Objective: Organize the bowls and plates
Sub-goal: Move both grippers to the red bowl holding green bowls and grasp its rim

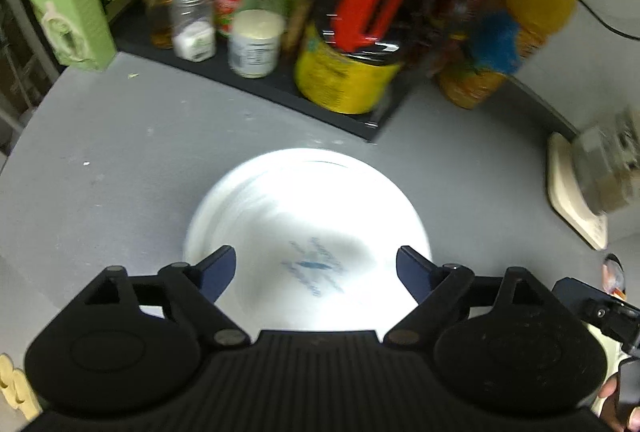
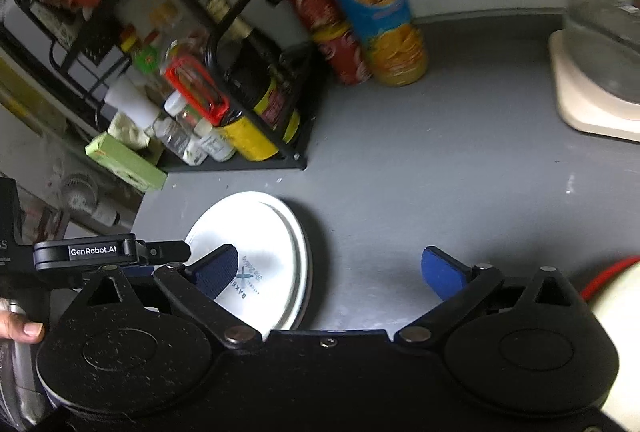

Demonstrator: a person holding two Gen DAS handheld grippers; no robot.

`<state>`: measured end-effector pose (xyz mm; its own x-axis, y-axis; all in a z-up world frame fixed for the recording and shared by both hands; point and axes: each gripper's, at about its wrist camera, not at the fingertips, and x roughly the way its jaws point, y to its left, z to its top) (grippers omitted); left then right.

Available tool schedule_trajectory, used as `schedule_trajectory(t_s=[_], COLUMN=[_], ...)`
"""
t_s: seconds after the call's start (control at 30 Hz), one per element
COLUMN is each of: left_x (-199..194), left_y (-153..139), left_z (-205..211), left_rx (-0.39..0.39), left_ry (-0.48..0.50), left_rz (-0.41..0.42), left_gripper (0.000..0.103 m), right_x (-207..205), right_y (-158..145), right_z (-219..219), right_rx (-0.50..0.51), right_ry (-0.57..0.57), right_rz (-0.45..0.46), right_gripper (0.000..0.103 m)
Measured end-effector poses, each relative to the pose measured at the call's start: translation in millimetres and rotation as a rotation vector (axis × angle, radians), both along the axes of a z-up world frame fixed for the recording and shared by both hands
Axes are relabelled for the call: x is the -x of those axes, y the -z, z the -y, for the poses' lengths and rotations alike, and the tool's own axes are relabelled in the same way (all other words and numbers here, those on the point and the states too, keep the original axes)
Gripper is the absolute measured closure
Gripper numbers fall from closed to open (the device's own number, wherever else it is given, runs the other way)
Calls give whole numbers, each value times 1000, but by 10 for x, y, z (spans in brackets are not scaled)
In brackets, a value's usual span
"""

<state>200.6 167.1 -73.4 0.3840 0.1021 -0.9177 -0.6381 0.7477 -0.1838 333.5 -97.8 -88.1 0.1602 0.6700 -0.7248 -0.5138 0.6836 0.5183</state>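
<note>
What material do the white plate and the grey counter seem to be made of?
White plate: probably glazed ceramic, possibly melamine; it is smooth, glossy, with bright glare and a printed blue logo. Grey counter: looks like matte painted or coated surface, with small pale scuffs; exact material unclear.

One white plate [image 1: 308, 232] lay on the grey counter [image 1: 120, 152]. Two grippers, left [image 1: 316, 272] and right [image 2: 332, 272], were in view, with one green box [image 1: 72, 8] and one yellow tin [image 1: 340, 80].
</note>
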Motion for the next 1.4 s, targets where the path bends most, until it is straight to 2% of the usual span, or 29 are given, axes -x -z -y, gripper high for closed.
schedule_trajectory(t_s=[0.07, 0.63, 1.03, 1.4], left_x=[-47, -515, -838, -1044], left_y=[-38, -339, -232, -96], left_z=[134, 1182, 1929, 2310], left_rx=[-4, -30, 6, 33], left_ry=[20, 231, 403, 473], left_rz=[0, 72, 86, 81], left_gripper=[16, 16, 16, 16], right_x=[2, 58, 209, 294], right_y=[-38, -273, -205, -10], right_z=[133, 1271, 1959, 2368], right_rx=[-3, -25, 4, 38], right_ry=[21, 222, 366, 465], right_rz=[15, 88, 101, 68], right_gripper=[0, 0, 0, 0])
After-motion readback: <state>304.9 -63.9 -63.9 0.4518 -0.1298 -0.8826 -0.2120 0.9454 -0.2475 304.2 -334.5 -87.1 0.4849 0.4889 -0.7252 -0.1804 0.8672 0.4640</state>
